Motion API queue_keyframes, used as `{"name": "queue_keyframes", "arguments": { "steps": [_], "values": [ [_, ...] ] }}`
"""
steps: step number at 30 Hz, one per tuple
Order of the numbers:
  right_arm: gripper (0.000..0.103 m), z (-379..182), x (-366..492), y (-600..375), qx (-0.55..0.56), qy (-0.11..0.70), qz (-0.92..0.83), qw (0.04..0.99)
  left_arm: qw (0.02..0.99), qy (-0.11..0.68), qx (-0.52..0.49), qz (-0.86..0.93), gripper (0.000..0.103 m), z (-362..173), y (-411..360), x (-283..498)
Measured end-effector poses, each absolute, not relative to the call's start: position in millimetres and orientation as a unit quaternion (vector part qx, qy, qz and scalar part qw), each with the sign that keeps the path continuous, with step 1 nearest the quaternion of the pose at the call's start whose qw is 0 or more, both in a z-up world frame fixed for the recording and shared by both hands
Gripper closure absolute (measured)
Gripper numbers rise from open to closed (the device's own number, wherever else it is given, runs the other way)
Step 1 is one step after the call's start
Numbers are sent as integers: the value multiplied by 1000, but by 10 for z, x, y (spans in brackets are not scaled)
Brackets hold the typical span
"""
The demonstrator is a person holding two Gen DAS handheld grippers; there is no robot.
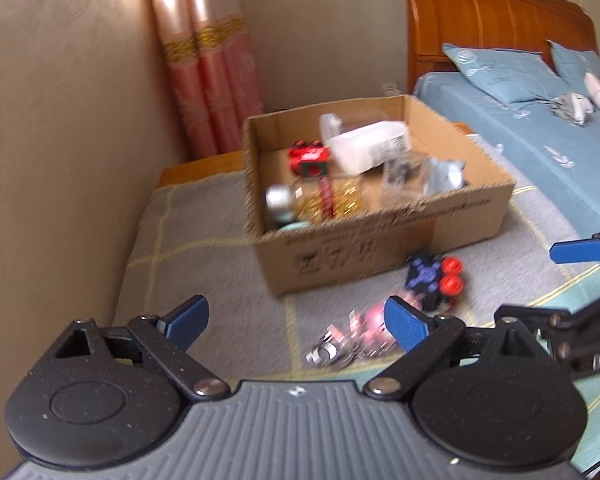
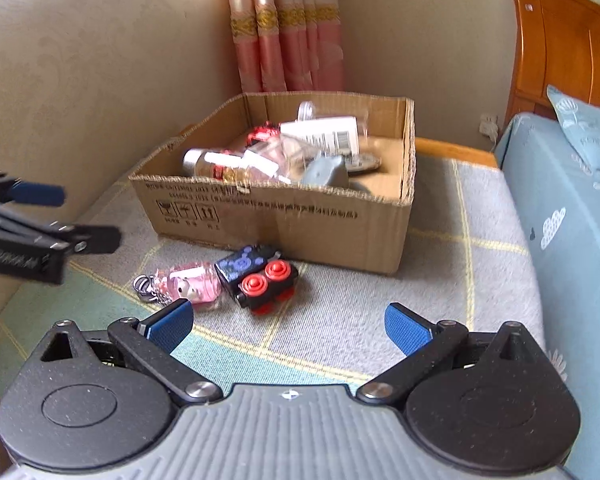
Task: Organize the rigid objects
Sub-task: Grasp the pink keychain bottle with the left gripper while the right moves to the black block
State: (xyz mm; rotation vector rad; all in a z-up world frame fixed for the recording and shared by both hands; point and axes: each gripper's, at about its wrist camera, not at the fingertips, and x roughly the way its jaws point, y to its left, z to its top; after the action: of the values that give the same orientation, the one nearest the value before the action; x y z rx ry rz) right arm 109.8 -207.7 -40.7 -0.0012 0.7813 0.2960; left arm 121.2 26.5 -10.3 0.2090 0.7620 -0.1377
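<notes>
A black toy car with red wheels [image 2: 260, 282] lies on the blanket just in front of the cardboard box [image 2: 284, 226]. A pink keychain figure with metal rings [image 2: 190, 286] lies beside it on the left. In the left wrist view, the car [image 1: 436, 280] and the keychain [image 1: 370, 326] sit close to my left gripper's right finger. My left gripper [image 1: 298, 320] is open with nothing between its fingers. My right gripper [image 2: 290, 322] hovers open and empty just short of the car. Each gripper shows in the other's view, the right gripper [image 1: 540, 284] and the left gripper [image 2: 88, 218].
The box [image 1: 380, 240] holds several items, among them a white bottle [image 1: 370, 146], a red and black toy [image 1: 310, 158] and a clear bottle with a silver cap [image 1: 280, 198]. A beige upholstered wall stands on the left. A blue bed [image 1: 540, 148] with a wooden headboard lies on the right.
</notes>
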Motion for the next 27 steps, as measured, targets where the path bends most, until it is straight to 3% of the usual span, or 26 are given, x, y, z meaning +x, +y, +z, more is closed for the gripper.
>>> {"name": "queue_keyframes", "arguments": {
  "steps": [6, 14, 27],
  "values": [
    [0, -571, 1346, -1949, 28, 390, 125, 912, 919, 369, 139, -9, 9, -339, 405, 1002],
    [0, -734, 1762, -1749, 62, 398, 80, 912, 919, 378, 116, 10, 9, -395, 524, 985],
    [0, -868, 1727, -1765, 14, 421, 15, 907, 918, 385, 95, -18, 9, -453, 504, 982]
  ]
}}
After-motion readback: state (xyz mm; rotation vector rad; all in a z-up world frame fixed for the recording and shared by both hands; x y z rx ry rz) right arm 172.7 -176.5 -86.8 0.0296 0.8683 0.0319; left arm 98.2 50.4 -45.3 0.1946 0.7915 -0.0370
